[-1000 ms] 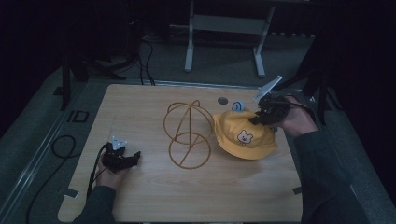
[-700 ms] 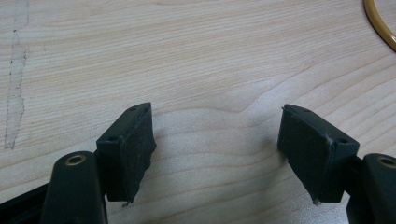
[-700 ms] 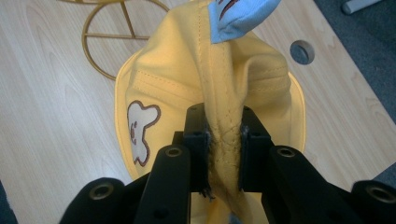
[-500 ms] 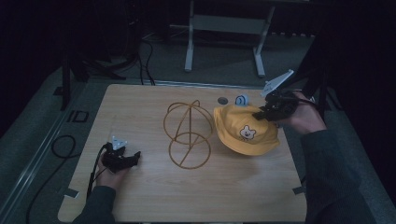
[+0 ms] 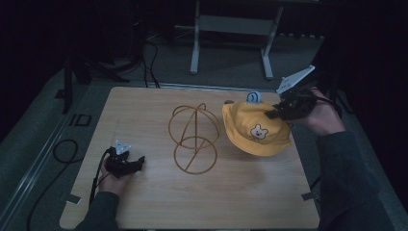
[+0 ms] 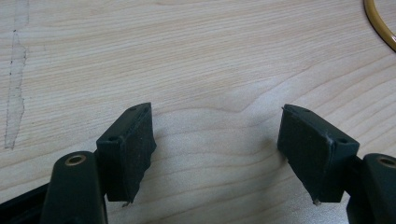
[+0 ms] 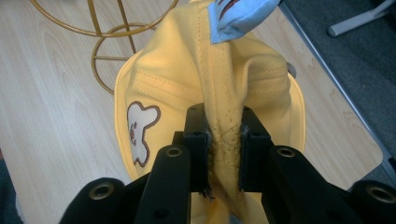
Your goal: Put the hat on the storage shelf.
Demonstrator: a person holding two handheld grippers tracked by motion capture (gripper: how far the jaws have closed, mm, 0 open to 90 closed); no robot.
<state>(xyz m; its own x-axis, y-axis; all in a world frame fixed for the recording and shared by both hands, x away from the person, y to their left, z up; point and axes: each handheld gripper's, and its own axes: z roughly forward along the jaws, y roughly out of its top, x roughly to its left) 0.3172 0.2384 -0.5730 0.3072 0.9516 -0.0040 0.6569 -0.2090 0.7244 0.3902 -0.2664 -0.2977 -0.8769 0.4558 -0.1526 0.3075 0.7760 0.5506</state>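
High view: the right hand-held gripper (image 5: 274, 114) pinches a fold of the yellow hat (image 5: 255, 130) at right of centre, beside the wire stand (image 5: 194, 139). Lower left, the left hand-held gripper (image 5: 137, 162) rests wide open and empty on the desk (image 5: 231, 192).

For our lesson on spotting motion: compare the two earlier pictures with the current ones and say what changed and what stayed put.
The right gripper, shut on the crown of the yellow bear hat, has drawn back to the right and lifted the crown into a peak. The hat shifted only slightly. The gold wire hat stand and the left gripper, open near the table, stayed put.
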